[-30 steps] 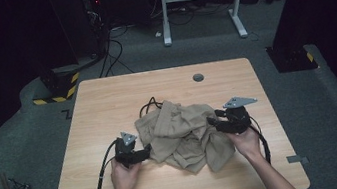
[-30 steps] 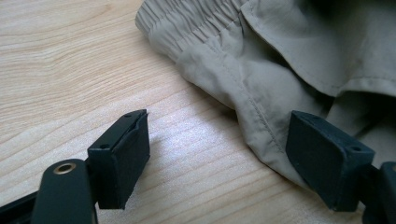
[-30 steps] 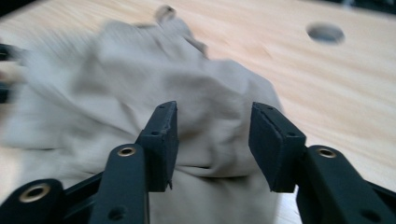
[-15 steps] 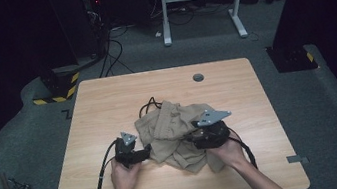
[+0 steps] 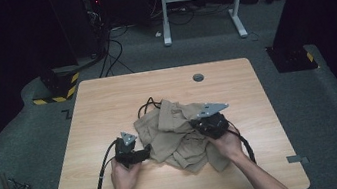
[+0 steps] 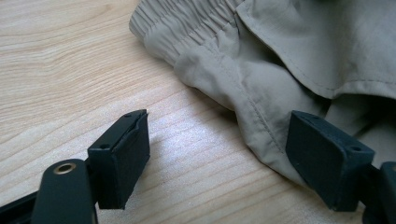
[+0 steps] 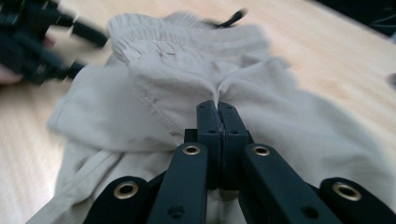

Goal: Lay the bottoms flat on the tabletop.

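So your right gripper (image 7: 218,108) has just closed, pinching a fold of the crumpled beige shorts (image 5: 177,133) mid-table (image 5: 106,98); your left gripper (image 6: 217,154) gapes wide at their hem. Straightening remains undone.

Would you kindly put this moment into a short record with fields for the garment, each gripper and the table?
garment: crumpled beige shorts with an elastic waistband, lying near the middle of the table
left gripper: jaws open, low over the wood at the shorts' edge, one jaw against the fabric, nothing pinched
right gripper: jaws have just closed, pinching a fold of the shorts
table: light wood, small round grommet near the far edge
cable: black, partly under the shorts
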Demonstrator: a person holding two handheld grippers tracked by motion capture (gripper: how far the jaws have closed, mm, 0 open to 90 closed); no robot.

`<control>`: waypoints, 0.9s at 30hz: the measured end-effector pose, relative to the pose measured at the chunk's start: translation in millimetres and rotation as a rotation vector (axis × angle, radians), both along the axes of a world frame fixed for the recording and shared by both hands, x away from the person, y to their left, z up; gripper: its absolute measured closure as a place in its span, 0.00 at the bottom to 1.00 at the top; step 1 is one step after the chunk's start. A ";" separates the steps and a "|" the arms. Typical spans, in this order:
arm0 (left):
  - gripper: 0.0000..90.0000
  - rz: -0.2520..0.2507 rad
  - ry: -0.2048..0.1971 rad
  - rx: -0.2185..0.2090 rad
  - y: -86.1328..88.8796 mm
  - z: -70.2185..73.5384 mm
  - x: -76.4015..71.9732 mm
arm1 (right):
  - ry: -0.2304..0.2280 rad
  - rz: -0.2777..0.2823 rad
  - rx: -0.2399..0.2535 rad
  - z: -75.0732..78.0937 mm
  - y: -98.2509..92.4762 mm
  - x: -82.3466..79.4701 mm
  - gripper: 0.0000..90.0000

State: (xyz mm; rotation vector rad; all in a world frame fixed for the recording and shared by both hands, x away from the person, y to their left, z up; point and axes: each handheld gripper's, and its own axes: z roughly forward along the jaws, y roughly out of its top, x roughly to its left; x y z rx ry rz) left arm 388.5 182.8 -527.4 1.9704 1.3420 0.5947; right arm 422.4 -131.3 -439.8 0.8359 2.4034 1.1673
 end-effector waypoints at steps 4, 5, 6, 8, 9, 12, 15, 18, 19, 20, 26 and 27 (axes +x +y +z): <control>0.24 0.000 -0.001 0.000 0.1 0.0 0.1 | -0.001 -0.117 0.070 6.9 -25.8 16.6 1.00; 0.24 0.000 -0.001 0.000 0.1 0.0 0.1 | 0.003 -0.150 0.086 7.4 -32.8 21.8 1.00; 0.24 0.000 0.000 -0.001 0.0 0.0 0.1 | 0.005 -0.183 0.100 6.9 -39.8 27.0 1.00; 0.24 0.000 0.000 -0.001 0.1 0.0 0.1 | 0.026 -0.249 0.128 3.0 -53.9 37.2 1.00; 0.24 0.000 0.000 -0.001 0.1 0.0 0.1 | 0.034 -0.281 0.131 -0.1 -60.2 41.7 1.00; 0.24 -0.005 0.001 -0.001 0.5 0.0 0.5 | 0.071 -0.355 0.113 -13.9 -74.2 54.7 1.00; 0.25 -0.017 -0.003 0.001 2.3 0.1 2.2 | 0.131 -0.390 0.082 -31.6 -79.4 63.3 1.00; 0.27 -0.016 0.000 0.001 4.4 0.7 5.3 | 0.172 -0.396 0.076 -43.2 -80.0 65.4 0.97; 0.28 -0.013 0.008 0.005 4.7 1.8 6.9 | 0.171 -0.401 0.083 -44.0 -80.1 64.8 0.93; 0.29 -0.011 0.020 0.010 4.7 3.1 8.6 | 0.167 -0.410 0.095 -42.8 -80.6 63.2 0.88; 0.34 0.004 0.033 -0.026 5.9 8.4 9.4 | 0.076 -0.364 0.162 -14.5 -80.2 38.2 0.66; 0.34 0.002 0.022 -0.040 6.3 11.0 8.1 | 0.055 -0.350 0.170 -9.7 -79.3 32.2 0.65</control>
